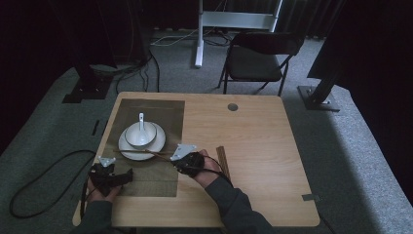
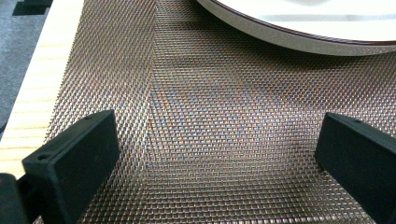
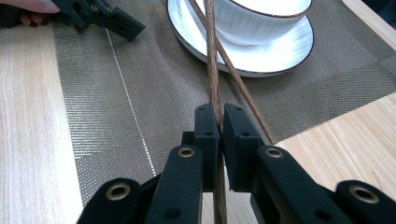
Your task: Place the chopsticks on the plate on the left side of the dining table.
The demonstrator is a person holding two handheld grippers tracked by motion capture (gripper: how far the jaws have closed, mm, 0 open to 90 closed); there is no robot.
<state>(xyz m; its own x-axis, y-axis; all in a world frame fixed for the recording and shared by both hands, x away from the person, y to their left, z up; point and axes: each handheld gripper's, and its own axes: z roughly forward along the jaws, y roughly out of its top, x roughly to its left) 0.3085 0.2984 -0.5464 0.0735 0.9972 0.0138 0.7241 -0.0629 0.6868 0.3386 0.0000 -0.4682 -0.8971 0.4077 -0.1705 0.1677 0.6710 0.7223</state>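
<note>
Nothing to read here, folks: no lettering, labels, brands, numbers or signs legible on anything in these views.

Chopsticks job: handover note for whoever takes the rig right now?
Right gripper: shut on one chopstick, whose far end reaches over the plate.
Second chopstick: crosses the first, lying over the plate rim and placemat.
Left gripper: open, holding nothing, low over the placemat near the plate.
Bowl with spoon sits on the plate.
Left, probably: set down the held chopstick and straighten the pair.
</note>
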